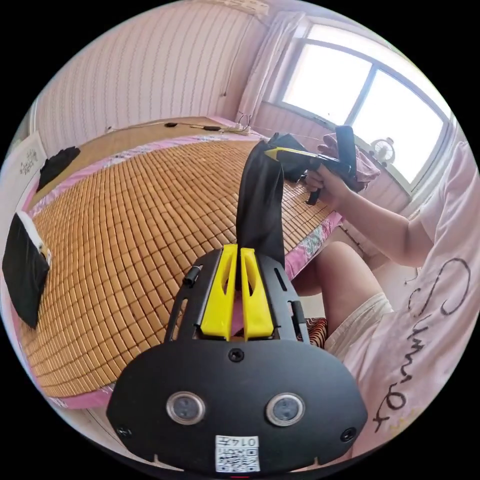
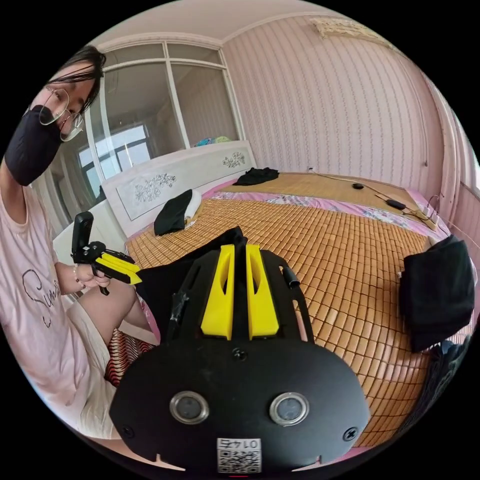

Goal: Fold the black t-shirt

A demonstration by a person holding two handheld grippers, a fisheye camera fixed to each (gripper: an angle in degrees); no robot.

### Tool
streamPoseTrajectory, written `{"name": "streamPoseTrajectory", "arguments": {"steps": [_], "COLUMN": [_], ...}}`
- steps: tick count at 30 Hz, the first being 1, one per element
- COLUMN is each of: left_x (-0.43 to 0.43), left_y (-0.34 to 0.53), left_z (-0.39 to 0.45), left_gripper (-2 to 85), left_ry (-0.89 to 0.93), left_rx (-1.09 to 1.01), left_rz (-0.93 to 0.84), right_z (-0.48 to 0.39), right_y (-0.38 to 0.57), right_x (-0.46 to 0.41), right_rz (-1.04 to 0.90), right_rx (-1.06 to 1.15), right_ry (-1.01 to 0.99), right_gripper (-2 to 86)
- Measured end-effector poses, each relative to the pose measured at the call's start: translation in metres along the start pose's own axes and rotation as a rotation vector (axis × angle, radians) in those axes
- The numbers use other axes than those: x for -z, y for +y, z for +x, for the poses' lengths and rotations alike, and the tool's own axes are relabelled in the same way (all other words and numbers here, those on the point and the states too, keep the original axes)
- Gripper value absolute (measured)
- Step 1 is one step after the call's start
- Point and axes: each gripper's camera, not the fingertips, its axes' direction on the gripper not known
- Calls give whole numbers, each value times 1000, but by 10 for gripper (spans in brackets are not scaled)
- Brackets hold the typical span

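The black t-shirt (image 1: 261, 200) hangs stretched in the air between both grippers, over the near edge of the bed. In the left gripper view, my left gripper (image 1: 238, 250) has its yellow jaws shut on one end of the cloth. The other end runs up to my right gripper (image 1: 269, 152), held in a hand and clamped on the fabric. In the right gripper view, my right gripper (image 2: 240, 248) is shut on the black t-shirt (image 2: 160, 287). The cloth spreads left to my left gripper (image 2: 135, 277), which pinches it in the person's other hand.
A bamboo mat (image 1: 130, 215) covers the bed. Folded black clothes (image 2: 437, 295) sit on the mat's right side, another black piece (image 2: 172, 212) lies by the headboard, and one more (image 2: 257, 175) lies further back. Cables (image 2: 395, 202) trail along the far edge. The person stands beside the bed.
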Motion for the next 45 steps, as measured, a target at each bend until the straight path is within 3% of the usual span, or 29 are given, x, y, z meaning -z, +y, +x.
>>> {"name": "streamPoseTrajectory", "arguments": {"steps": [5, 9, 13, 18, 20, 22, 28, 30, 35, 39, 45], "left_x": [5, -21, -54, -155, -205, -217, -148, -118, -5, 86, 221], "left_y": [-85, -153, -255, -403, -444, -449, -368, -323, -178, -100, -18], "left_z": [33, 49, 70, 90, 80, 63, 28, 12, -58, -100, -164], "left_gripper": [-10, -10, -8, 18, 45, 51, 57, 58, 59, 60, 77], "left_ry": [99, 170, 377, 302, 163, 168, 72, 51, -112, -256, -413], "left_rx": [-197, -281, -294, -183, -75, -32, -208, -231, -64, 67, 317], "left_rz": [108, 140, 218, 172, 84, 48, 29, -2, -105, -125, 2], "right_z": [35, 62, 114, 256, 288, 275, 130, 78, -60, -142, -246], "right_y": [-7, -36, -88, -161, -161, -153, -65, -24, 59, 50, -44], "right_x": [92, 133, 181, 158, 153, 152, 112, 98, 45, -5, -116], "right_rz": [118, 72, -12, -264, -245, -144, -216, -241, -397, -455, -364], "right_rx": [-40, -6, 51, -202, -403, -402, -93, -74, -199, -155, 1], "right_ry": [130, 249, 453, 673, 751, 699, 650, 618, 483, 424, 128], "right_gripper": [42, 40, 41, 65, 72, 101, 99, 95, 96, 101, 111]}}
